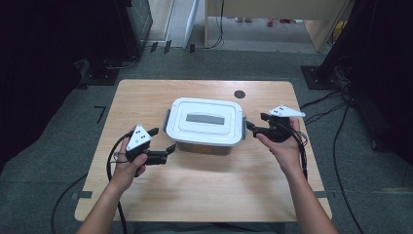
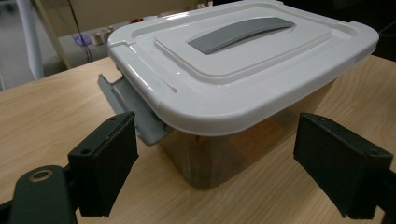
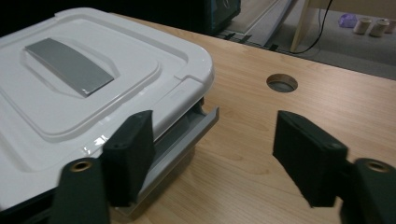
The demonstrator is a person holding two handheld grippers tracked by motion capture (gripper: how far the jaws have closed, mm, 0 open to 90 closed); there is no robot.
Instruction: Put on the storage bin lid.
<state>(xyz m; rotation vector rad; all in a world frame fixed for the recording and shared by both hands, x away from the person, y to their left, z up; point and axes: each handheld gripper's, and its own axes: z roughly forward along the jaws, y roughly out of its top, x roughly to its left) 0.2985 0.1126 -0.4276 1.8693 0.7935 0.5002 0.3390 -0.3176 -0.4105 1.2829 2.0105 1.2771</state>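
Observation:
A clear storage box with a white lid [image 1: 204,119] and a flat grey handle [image 1: 205,118] stands in the middle of the wooden table [image 1: 204,190]. My left gripper [image 1: 163,139] is open just off the box's left front corner, touching nothing. In the left gripper view the box [image 2: 243,60] lies ahead between the jaws, and its grey side latch [image 2: 135,109] juts outward. My right gripper [image 1: 255,122] is open at the box's right side. In the right gripper view the right latch [image 3: 187,130] hangs out from the lid [image 3: 93,84], beside the left finger [image 3: 130,154].
A round cable hole [image 1: 239,94] sits in the tabletop behind the box, to the right; the right gripper view has it too [image 3: 281,83]. Cables trail on the floor around the table. Dark equipment stands at the far left and far right.

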